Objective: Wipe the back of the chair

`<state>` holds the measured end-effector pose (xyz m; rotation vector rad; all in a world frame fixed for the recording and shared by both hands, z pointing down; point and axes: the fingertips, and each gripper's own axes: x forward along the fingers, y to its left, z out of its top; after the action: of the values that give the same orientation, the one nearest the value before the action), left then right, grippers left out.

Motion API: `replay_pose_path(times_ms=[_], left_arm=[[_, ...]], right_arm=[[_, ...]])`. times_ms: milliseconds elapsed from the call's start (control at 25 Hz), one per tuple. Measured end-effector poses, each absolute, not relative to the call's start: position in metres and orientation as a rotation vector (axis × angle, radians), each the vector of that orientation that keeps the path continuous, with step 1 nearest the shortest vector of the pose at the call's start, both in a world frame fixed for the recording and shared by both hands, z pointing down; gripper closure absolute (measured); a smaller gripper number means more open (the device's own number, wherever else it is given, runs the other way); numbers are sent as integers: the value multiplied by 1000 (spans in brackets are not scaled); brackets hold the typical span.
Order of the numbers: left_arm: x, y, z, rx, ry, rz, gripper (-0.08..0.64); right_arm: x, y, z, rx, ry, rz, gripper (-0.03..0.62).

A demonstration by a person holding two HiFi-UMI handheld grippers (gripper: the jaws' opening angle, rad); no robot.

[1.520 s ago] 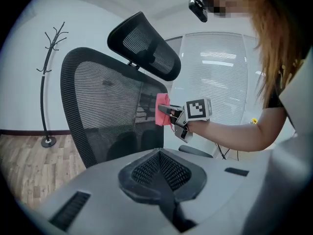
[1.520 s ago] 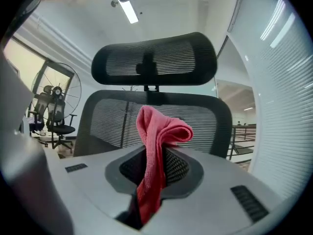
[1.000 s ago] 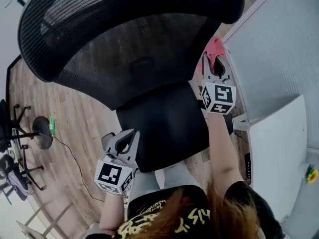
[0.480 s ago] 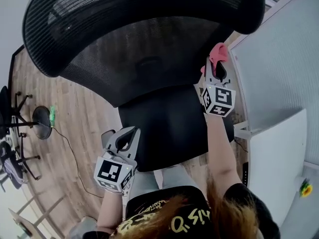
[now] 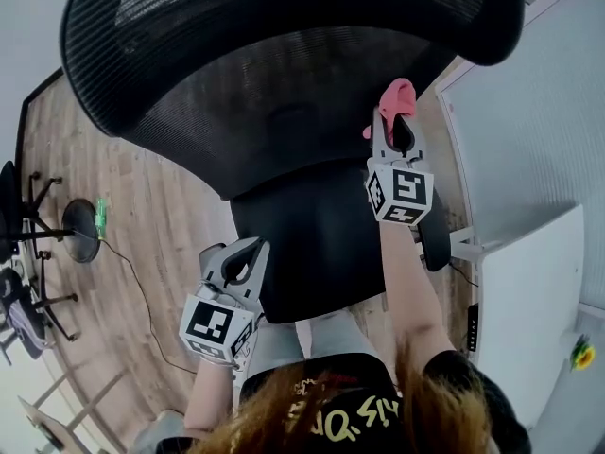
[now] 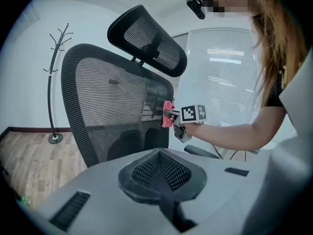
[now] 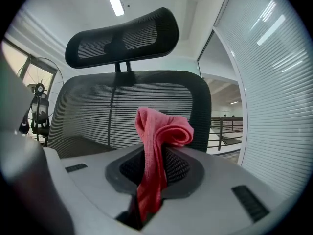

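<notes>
right gripper (image 5: 391,130) has shifted along the right edge of the chair back (image 5: 274,102), jaws pinching the pink cloth (image 5: 397,97) — cloth at the mesh, contact unclear. reads as mid-wipe. left gripper (image 5: 234,265) low by the seat (image 5: 312,244) — jaws together, empty.

Pink cloth (image 7: 157,131), black mesh chair back (image 5: 284,102).

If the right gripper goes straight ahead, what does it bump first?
Probably the chair's mesh back, with the pink cloth in the right gripper touching first; exact gap unclear.
</notes>
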<state>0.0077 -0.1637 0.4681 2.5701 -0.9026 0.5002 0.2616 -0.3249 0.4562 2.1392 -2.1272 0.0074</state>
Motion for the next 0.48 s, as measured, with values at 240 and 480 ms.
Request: replay_pose_path(times_ms=[240,480], left_arm=[[-14,-168,466,2569,-906,491,566],[-42,-169,466,2567,-917,491,566]], right_arm=[[214,-327,456,2116,-2181,12,532],[152,-327,454,2023,-2254,-30,532]])
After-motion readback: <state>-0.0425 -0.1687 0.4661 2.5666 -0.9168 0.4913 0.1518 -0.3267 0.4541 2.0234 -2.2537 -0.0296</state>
